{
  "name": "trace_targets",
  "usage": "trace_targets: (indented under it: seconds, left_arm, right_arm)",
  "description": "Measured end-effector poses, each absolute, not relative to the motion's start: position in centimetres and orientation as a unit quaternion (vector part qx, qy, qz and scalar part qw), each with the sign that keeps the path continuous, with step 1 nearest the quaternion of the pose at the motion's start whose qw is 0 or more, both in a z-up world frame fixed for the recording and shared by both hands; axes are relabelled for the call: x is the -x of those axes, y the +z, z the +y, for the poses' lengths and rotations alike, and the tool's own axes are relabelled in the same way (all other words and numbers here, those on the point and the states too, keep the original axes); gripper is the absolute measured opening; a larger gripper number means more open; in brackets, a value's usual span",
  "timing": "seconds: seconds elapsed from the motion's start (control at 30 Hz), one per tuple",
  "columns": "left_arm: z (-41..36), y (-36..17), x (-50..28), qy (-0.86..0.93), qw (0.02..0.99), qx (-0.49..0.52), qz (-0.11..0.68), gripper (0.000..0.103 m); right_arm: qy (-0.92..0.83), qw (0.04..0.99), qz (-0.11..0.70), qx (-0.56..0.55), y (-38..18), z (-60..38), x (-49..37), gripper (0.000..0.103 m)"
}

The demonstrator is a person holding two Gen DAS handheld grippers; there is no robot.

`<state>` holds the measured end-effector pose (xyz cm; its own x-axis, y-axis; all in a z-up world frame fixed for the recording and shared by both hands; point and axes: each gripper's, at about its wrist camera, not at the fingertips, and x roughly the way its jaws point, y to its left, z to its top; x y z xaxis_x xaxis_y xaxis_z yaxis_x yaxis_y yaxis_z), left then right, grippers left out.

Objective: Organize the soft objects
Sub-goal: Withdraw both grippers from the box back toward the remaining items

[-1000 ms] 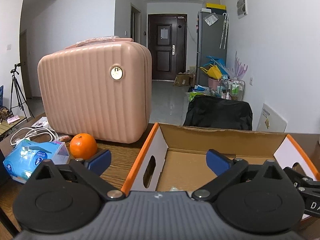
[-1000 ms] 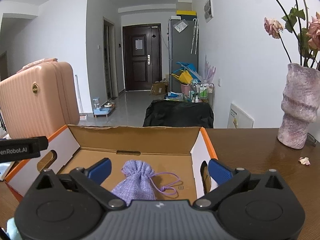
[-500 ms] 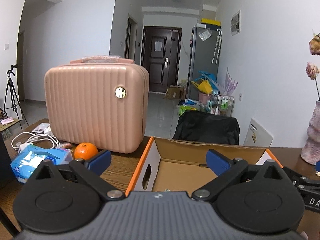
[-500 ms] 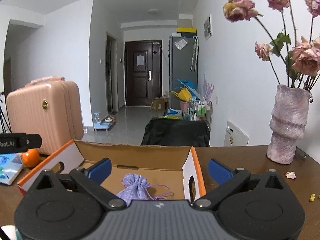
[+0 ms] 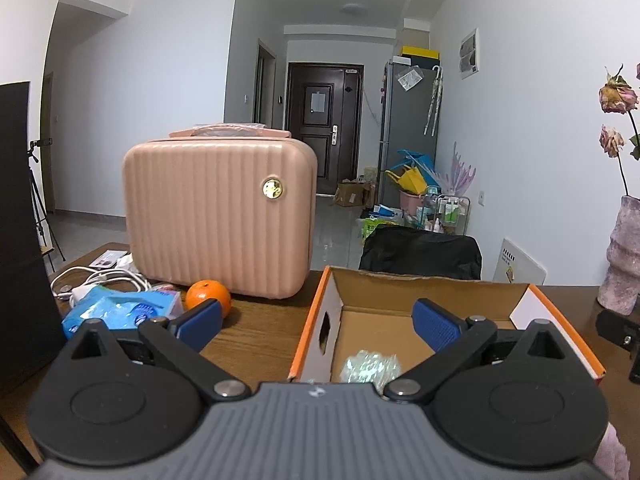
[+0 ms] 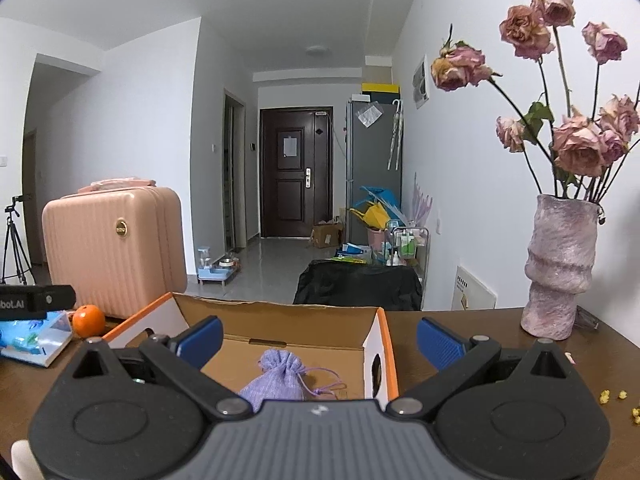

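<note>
An open cardboard box with orange edges sits on the wooden table; it also shows in the right wrist view. A lilac drawstring pouch lies inside it. A crinkly pale green bundle lies in the box near its left wall. My left gripper is open and empty, above the box's near left corner. My right gripper is open and empty, above the box's near right side.
A pink ribbed suitcase stands at the back left, with an orange, a blue tissue pack and white cables beside it. A vase of dried roses stands at the right. Yellow crumbs lie on the table.
Both grippers have pulled back and risen from the box, so more of the room shows. Both stay open. The pouch has not moved.
</note>
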<state>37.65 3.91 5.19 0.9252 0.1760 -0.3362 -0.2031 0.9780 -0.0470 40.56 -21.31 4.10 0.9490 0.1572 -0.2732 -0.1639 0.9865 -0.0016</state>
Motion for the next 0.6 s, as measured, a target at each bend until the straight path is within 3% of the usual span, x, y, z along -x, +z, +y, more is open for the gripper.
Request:
trace_targets:
  seconds: [0.6]
  left_arm:
    - [3.9, 4.2, -30.7, 0.084, 0.985, 0.014, 0.152, 0.103]
  right_arm:
    - [0.077, 0.989, 0.123, 0.025, 2.6, -22.2, -33.7, 0.103]
